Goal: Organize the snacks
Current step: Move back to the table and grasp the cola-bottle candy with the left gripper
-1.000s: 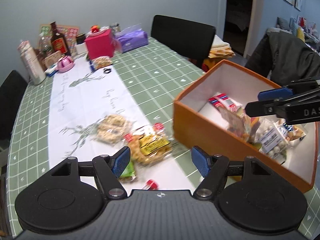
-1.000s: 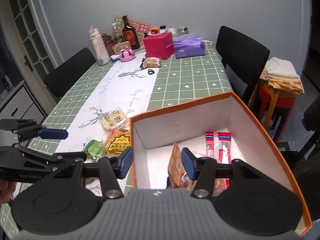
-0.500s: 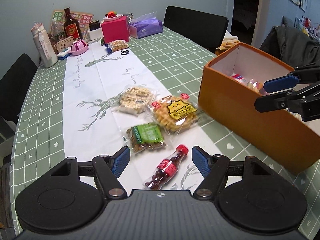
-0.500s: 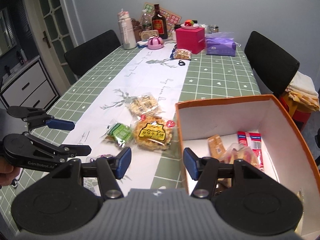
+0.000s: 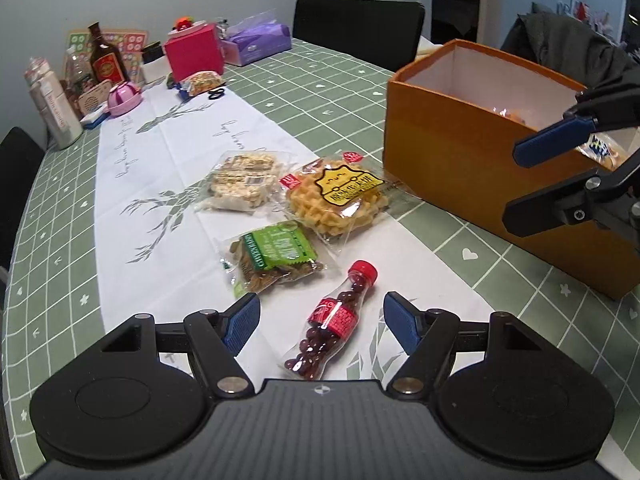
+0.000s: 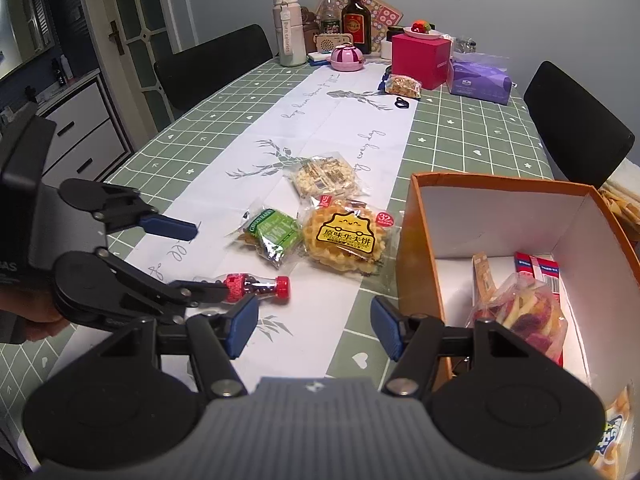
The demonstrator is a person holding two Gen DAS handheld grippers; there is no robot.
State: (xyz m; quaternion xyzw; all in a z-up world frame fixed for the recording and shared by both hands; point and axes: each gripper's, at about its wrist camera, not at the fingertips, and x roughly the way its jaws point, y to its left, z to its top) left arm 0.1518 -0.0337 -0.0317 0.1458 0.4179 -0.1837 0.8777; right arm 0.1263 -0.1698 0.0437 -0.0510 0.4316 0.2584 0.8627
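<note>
A: Start nearest you. What sits between your left gripper (image 5: 320,322) pads?

B: The little candy bottle (image 5: 334,316), lying on its side on the white runner (image 5: 132,184). Your jaws stand wide on either side of it and the pads press on nothing, so that claw is released.

A: And your right gripper (image 6: 310,326)?

B: Its jaws are opening, with only tablecloth (image 6: 452,136) between them; it grasps nothing. It hangs just beside the near corner of the orange box (image 6: 404,240).

A: Take the orange box as the landmark. What lies by it?

B: The waffle pack (image 5: 340,194) lies right next to the box's side. The green nut packet (image 5: 276,256) is just past the waffle, away from the box, and the rice cracker pack (image 5: 244,180) lies beyond both. Inside the box you have a dried-fruit bag (image 6: 528,320) and a red-striped pack (image 6: 538,270).

A: Farther out?

B: Well beyond the box, at the table's far end, stand a pink box (image 6: 418,60), a purple tissue pack (image 6: 478,82) and a dark bottle (image 6: 354,20).
</note>
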